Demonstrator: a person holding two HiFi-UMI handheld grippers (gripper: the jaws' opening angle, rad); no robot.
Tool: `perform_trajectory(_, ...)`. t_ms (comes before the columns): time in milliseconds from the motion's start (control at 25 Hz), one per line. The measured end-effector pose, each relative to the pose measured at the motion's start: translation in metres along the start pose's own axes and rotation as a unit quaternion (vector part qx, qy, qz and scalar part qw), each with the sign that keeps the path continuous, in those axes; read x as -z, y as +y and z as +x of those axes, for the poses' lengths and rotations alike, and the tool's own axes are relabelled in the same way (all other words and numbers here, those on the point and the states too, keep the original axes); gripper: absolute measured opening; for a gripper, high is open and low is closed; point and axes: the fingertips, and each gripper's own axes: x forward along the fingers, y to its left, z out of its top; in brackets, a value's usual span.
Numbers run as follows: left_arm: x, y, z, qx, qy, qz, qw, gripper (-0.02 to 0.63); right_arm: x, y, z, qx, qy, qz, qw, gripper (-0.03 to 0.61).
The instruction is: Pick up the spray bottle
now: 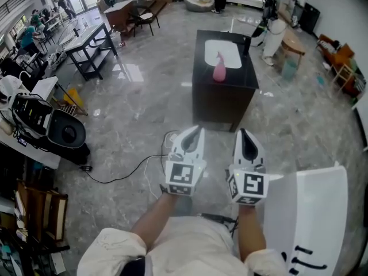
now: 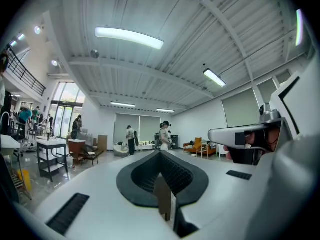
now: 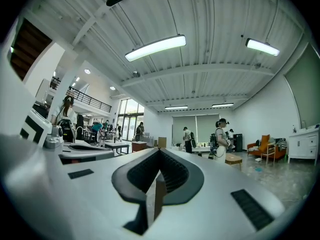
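Observation:
A pink spray bottle [image 1: 219, 69] stands upright on a white mat [image 1: 225, 50] on top of a black cabinet [image 1: 221, 99] in the middle of the hall, ahead of me in the head view. My left gripper [image 1: 197, 131] and right gripper [image 1: 242, 133] are held side by side, level, well short of the cabinet and pointing toward it. Both have their jaws together with nothing between them. In the left gripper view the gripper's shut jaws [image 2: 160, 152] fill the lower picture, and the same holds for the right gripper [image 3: 159, 151] in its own view. The bottle is hidden in both gripper views.
A black cable [image 1: 123, 176] lies on the marble floor at the left. A bench with a black round machine [image 1: 65, 133] lines the left side. A white board [image 1: 313, 211] stands at the lower right. Tables, chairs and several people are at the back.

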Motion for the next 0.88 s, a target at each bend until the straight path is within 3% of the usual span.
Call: perform_trajectory(880, -0.016, 0.165, 0.132, -0.001, -0.019, -0.015, 0.9997, 0.002, -0.012, 0.041, 0.209, 0.003, 0.0, -0.022, 1.0, 0.005)
